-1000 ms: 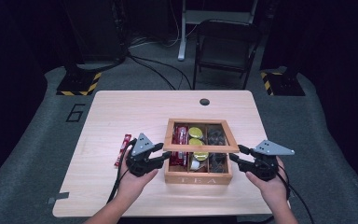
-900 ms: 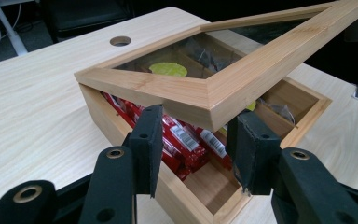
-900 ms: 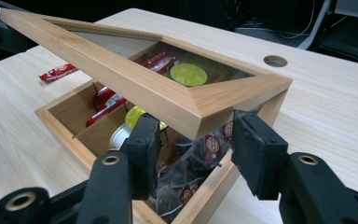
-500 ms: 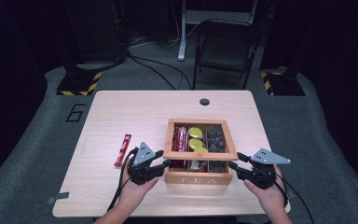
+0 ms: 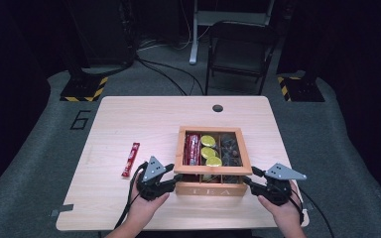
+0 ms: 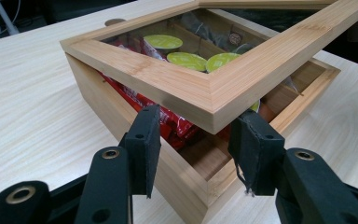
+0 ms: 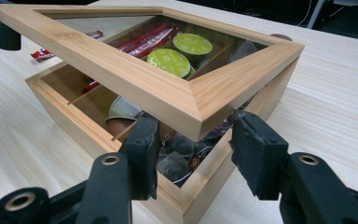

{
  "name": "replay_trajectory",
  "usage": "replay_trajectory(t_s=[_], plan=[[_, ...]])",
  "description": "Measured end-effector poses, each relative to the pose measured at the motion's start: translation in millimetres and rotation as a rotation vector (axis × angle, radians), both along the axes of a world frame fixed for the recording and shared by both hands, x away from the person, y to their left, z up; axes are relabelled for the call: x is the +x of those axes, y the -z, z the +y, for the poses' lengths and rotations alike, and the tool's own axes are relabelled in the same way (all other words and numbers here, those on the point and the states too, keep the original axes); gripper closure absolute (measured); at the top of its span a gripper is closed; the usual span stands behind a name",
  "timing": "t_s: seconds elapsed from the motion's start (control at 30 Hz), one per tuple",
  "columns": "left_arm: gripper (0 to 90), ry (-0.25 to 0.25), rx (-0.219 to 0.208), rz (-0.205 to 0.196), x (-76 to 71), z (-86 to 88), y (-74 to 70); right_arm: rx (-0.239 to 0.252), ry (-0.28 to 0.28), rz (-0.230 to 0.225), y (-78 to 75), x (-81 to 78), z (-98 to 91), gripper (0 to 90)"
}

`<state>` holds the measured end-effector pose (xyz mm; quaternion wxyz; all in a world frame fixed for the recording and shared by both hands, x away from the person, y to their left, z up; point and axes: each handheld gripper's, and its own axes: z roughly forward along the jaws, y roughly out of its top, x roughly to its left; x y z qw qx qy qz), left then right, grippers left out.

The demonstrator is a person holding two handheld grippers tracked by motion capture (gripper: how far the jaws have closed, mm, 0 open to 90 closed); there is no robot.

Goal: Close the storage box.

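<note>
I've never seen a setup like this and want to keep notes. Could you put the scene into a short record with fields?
Surface: wooden table
Main item: wooden tea box
Lid: windowed lid, front edge raised off the box
Contents: green capsules, red sachets, dark tea bags
Loose item: red sachet, left of the box
Left gripper: jaws around the lid's front-left corner, just been opening
Right gripper: clamped on the lid's front-right corner

Wooden tea box (image 5: 211, 187) near table's front edge, glass-paned lid (image 6: 214, 88) half-raised.
</note>
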<state>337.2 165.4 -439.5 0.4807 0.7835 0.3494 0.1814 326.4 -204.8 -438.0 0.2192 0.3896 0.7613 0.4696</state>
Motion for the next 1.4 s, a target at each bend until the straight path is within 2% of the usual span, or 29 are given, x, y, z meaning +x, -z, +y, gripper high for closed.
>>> replay_trajectory(t_s=[0.13, 0.4, 0.53, 0.57, 0.83, 1.07, 1.4], plan=[[53.4, 0.0, 0.006, -0.009, -0.2, 0.3, 3.6, -0.004, 0.001, 0.003, 3.4, -1.1, 0.1, 51.9], [53.4, 0.008, 0.014, 0.004, -2.7, -0.1, 11.4, -0.005, -0.002, 0.031, 10.7, -1.8, 0.8, 51.6], [53.4, 0.008, 0.03, -0.008, -3.1, 0.1, 15.4, -0.008, -0.012, 0.04, 14.6, -1.7, 2.0, 50.8], [53.4, 0.014, 0.028, 0.004, -3.4, 0.2, 16.2, -0.003, -0.009, 0.048, 15.1, -2.1, 2.8, 50.1], [53.1, 0.026, 0.042, 0.018, -4.6, -0.8, 22.1, -0.042, -0.022, 0.069, 20.2, -1.6, 4.4, 48.4], [51.6, 0.025, 0.038, 0.03, -5.4, -2.6, 25.4, -0.036, -0.029, 0.095, 22.8, -1.5, 4.9, 48.3], [49.4, 0.024, 0.04, 0.045, -6.1, -4.2, 30.1, -0.06, -0.035, 0.11, 26.4, -0.8, 5.7, 47.3]])
